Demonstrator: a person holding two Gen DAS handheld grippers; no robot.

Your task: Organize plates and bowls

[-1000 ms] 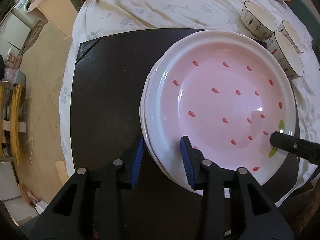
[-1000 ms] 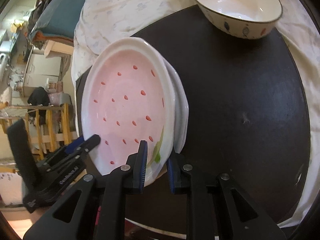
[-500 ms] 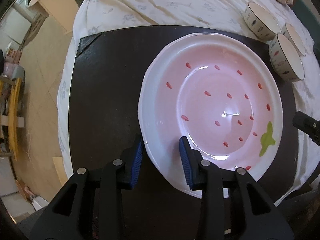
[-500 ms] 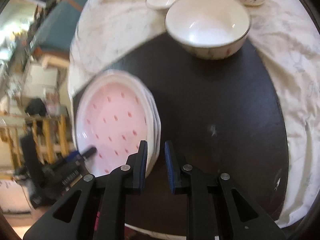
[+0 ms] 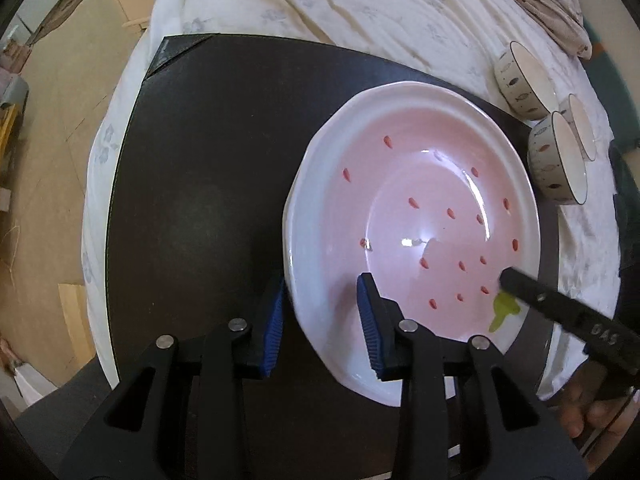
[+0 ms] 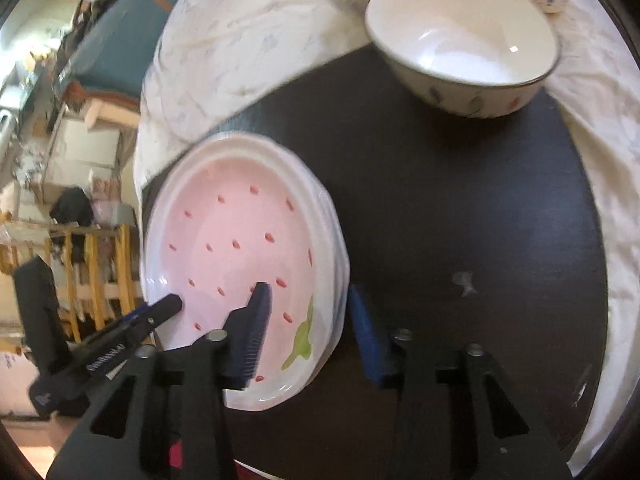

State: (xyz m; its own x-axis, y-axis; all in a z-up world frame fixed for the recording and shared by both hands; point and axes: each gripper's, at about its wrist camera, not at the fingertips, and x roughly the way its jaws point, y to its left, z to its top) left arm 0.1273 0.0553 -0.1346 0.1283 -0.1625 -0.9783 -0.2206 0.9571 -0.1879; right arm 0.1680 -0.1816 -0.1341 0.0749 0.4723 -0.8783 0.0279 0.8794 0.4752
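Mat: a dark mat (image 5: 208, 184) covered the middle of a table draped in a pale floral cloth (image 5: 360, 8); it served as landmark for all below.

Left gripper (image 5: 320, 320): at the near-left rim of the plate, its blue pads straddled the rim; the jaws were closing, the rim between them, though whether the pads already pressed could not be told; likely to steady the stack.

Plates: the pink plate (image 5: 412, 220) with red flecks lay on the right half of the mat, atop white plates (image 6: 338, 264) whose edges showed beneath; apparently stacked for tidiness.

Right gripper (image 6: 310, 320): at the plate's near-right rim, jaws opening, spread either side of the stacked edges; seemingly letting go.

Bowls: three patterned bowls (image 5: 556, 164) stood just off the mat's far-right corner, unstacked; probably next to be gathered.
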